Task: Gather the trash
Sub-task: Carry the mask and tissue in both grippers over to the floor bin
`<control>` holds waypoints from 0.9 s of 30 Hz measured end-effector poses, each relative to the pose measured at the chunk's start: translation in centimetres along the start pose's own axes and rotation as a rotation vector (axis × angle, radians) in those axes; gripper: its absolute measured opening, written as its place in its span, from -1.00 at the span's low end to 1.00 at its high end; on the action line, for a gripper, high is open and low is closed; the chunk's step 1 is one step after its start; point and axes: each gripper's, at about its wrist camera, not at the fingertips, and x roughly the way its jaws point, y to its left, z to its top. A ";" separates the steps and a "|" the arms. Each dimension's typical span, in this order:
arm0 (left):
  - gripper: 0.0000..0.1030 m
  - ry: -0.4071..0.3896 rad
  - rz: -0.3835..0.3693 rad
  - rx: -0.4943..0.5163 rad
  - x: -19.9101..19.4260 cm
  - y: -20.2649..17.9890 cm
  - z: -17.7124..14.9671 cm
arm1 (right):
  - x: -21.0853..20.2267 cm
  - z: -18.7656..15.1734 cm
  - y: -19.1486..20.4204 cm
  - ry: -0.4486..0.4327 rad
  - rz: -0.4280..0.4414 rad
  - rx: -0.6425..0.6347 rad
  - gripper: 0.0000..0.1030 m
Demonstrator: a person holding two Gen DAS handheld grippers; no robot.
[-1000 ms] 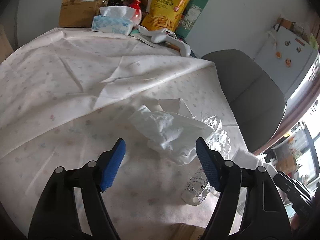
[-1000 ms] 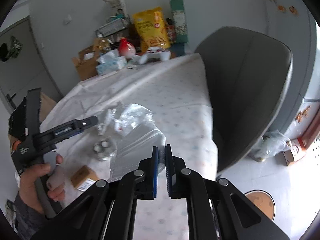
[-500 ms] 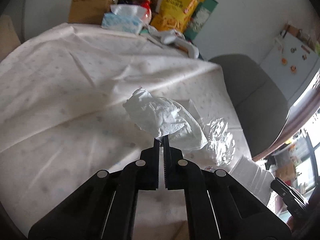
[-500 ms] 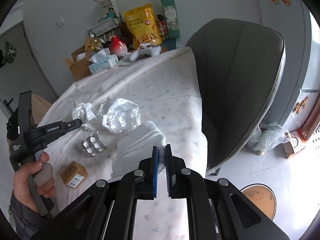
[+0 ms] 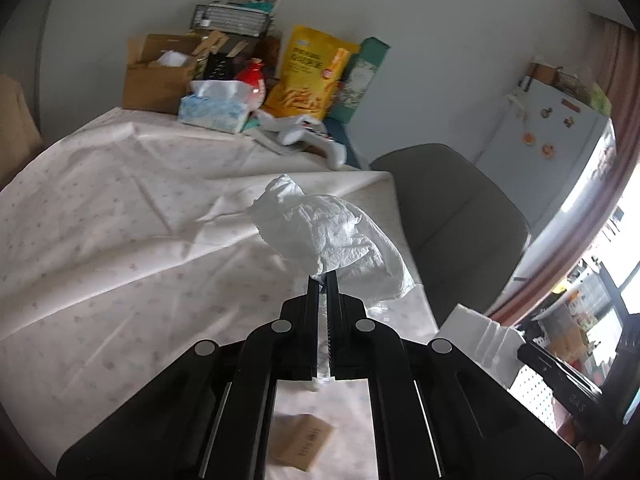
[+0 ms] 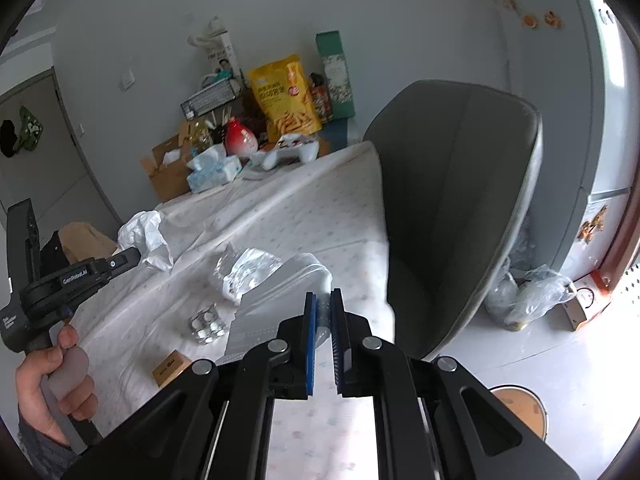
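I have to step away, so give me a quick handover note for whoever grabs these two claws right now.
Left claw: shut on the crumpled tissue, lifted off the table.
Right claw: shut on the rim of the clear plastic bag.
Done: tissue picked up.
Left: drop it in the bag, then collect the crinkled clear wrapper, blister pack and small brown box.

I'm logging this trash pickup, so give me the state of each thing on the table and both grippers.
Left gripper: shut on crumpled tissue, lifted.
Right gripper: shut on clear plastic bag.
Crinkled wrapper: lying on tablecloth.
Blister pack: lying flat.
Small brown box: lying flat.
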 end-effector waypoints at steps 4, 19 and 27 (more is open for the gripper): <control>-0.92 0.017 -0.034 0.034 0.4 -2.8 -0.6 | -1.2 0.1 -2.1 -0.019 -0.040 0.018 -0.85; -0.92 0.168 -0.181 0.195 5.7 -15.2 -5.7 | -4.5 -2.5 -12.7 -0.008 -0.229 0.126 -0.85; -0.92 0.294 -0.224 0.286 9.8 -21.1 -10.0 | -5.0 -5.6 -19.0 0.039 -0.322 0.200 -0.84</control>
